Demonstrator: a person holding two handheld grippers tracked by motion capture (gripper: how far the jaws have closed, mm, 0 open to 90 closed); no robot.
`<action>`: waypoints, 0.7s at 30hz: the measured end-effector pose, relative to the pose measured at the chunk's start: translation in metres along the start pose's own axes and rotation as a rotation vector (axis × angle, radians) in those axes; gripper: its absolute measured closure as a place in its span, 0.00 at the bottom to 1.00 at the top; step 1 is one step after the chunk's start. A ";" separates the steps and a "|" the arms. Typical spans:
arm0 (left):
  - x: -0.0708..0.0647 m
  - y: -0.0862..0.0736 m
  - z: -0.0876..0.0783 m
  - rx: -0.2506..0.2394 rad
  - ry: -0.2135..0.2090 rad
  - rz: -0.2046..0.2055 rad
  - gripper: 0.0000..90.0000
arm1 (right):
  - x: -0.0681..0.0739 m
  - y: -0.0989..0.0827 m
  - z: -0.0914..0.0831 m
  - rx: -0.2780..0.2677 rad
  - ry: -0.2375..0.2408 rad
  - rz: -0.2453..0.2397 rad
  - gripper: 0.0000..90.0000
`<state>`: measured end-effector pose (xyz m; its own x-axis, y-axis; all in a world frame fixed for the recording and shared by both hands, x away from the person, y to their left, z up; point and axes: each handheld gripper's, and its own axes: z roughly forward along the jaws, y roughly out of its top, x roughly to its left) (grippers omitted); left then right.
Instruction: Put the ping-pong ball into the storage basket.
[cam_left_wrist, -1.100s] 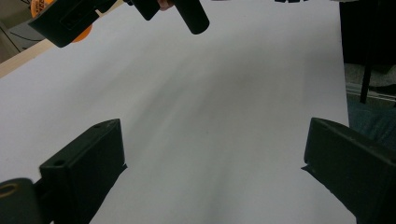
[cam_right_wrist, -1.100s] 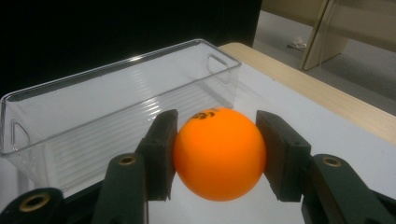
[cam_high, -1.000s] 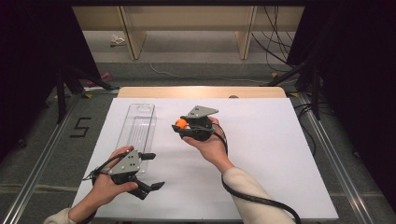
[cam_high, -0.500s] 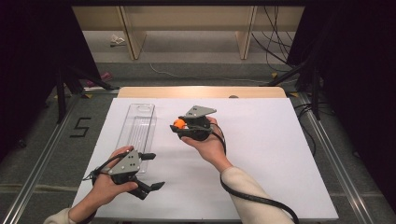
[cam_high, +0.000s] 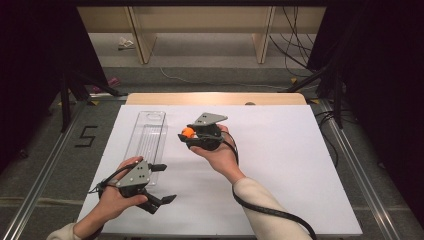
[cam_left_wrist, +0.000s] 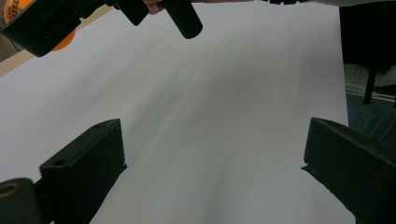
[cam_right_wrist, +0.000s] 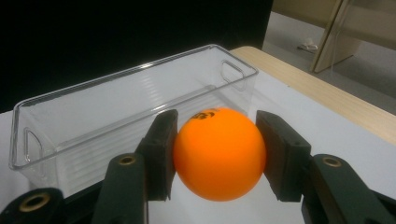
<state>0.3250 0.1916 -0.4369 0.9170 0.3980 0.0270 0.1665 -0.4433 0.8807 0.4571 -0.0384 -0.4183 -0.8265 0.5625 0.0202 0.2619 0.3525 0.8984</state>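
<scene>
Two grippers | right gripper (cam_right_wrist: 219, 154) fingers clamp orange ball (cam_right_wrist: 219, 154) (print visible) | left gripper (cam_left_wrist: 212, 158) fingers apart

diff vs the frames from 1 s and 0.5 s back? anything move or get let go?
Nothing visibly changed. The right claw stays shut on the orange ball, held beside the clear bin, with no drift to speak of. The left claw stays open and empty near the bin's close end.
</scene>
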 end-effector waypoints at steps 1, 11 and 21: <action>0.000 0.000 0.000 0.000 0.000 0.000 0.05 | 0.000 0.000 0.000 -0.001 0.001 -0.001 0.57; 0.000 0.000 0.000 0.001 0.000 0.001 0.05 | 0.003 0.007 0.003 -0.003 0.010 -0.011 0.57; 0.000 0.000 0.000 0.001 -0.004 0.003 0.05 | 0.004 0.010 0.007 -0.001 0.017 -0.014 0.57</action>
<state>0.3251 0.1913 -0.4370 0.9188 0.3937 0.0277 0.1643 -0.4453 0.8802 0.4597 -0.0276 -0.4120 -0.8382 0.5451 0.0150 0.2497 0.3593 0.8992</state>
